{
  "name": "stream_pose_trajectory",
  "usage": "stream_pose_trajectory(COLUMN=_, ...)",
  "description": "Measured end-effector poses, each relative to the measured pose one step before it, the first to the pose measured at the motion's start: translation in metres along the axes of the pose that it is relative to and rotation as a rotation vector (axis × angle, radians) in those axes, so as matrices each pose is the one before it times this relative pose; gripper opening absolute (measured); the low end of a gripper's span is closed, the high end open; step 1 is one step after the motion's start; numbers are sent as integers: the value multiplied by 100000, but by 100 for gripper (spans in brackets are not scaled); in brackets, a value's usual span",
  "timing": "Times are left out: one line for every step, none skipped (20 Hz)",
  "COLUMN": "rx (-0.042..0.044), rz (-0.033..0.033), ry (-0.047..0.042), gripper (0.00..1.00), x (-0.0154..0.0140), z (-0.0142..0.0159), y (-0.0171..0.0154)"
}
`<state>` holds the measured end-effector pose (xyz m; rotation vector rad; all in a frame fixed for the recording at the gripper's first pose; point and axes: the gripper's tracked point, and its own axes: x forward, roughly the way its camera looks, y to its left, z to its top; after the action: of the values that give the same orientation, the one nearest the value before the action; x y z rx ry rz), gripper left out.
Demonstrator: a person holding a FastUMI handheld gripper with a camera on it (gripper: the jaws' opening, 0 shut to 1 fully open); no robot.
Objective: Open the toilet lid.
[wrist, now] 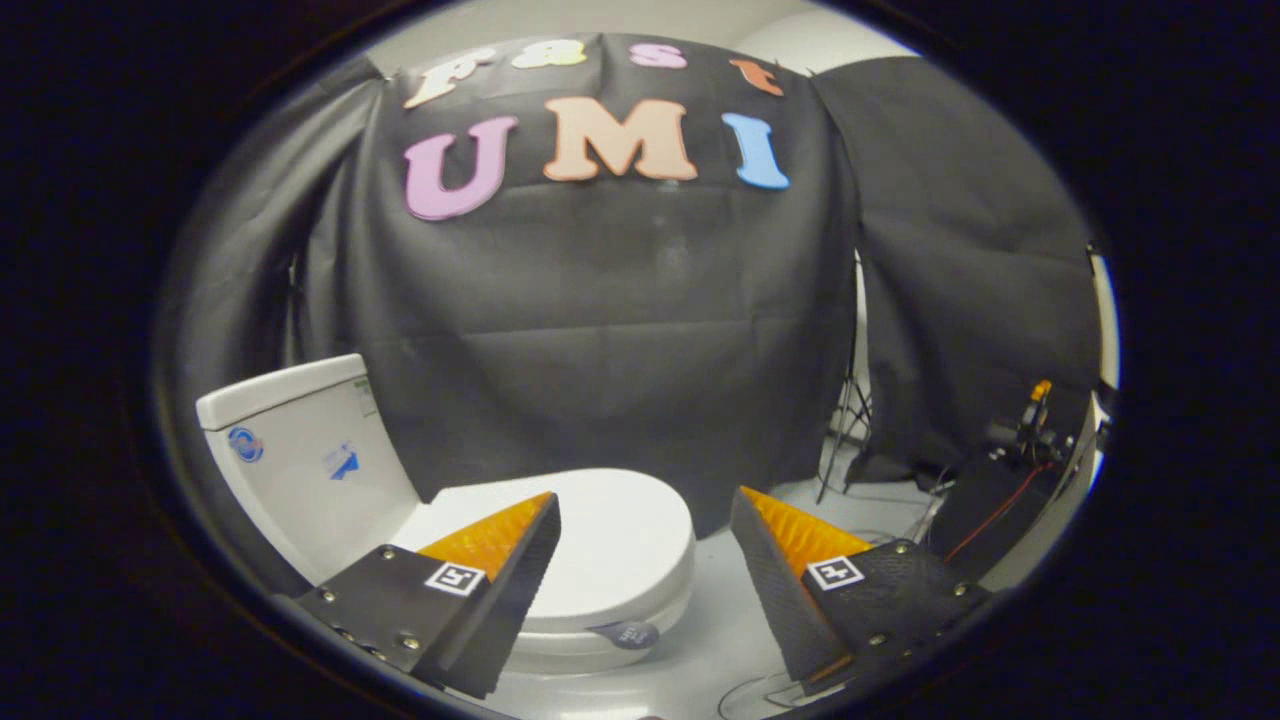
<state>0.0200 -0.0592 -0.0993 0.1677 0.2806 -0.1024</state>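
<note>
A white toilet stands low and to the left, its lid (610, 540) lying flat and closed over the bowl. Its tank (300, 460) rises behind it at the far left, with small stickers on the side. My gripper (645, 505) hovers above and short of the toilet, open wide with nothing between the fingers. The left finger (510, 570) overlaps the near-left part of the lid in the view. Over the floor to the right of the bowl hangs the right finger (770, 570). The lid's front rim (660, 590) curves between the two fingers.
Black cloth drapes the wall behind the toilet. A light stand's legs (850, 440) and cables rest on the pale floor (720, 620) to the right. Further right sits dark equipment with a red wire (1000, 500). A small dark tag (625, 633) shows on the bowl's front.
</note>
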Motion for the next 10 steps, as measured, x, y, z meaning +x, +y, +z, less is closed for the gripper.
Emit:
stream_pose_trajectory(rx=1780, rz=-1823, ry=4547, gripper=100, x=592, z=-1278, y=-661)
stream_pose_trajectory(rx=1593, rz=-1735, ry=5489, gripper=100, x=463, z=-1478, y=-597)
stream_pose_trajectory(rx=2035, rz=-1250, ry=5732, gripper=100, x=563, z=-1444, y=-517)
stream_pose_trajectory(rx=2693, rz=-352, ry=5682, gripper=100, x=531, z=-1348, y=-408)
stream_pose_trajectory(rx=3562, rz=-69, ry=5311, gripper=100, x=546, z=-1374, y=-406)
stream_pose_trajectory(rx=4005, rz=149, ry=5176, gripper=100, x=381, z=-1273, y=-322)
stream_pose_trajectory(rx=3602, rz=-405, ry=3864, gripper=100, x=345, z=-1000, y=-245)
stream_pose_trajectory(rx=2940, rz=-503, ry=4381, gripper=100, x=361, z=-1301, y=-526)
stream_pose_trajectory(rx=3268, rz=-793, ry=4050, gripper=100, x=381, z=-1001, y=-448)
stream_pose_trajectory(rx=3409, rz=681, ry=4980, gripper=100, x=609, z=-1276, y=-177)
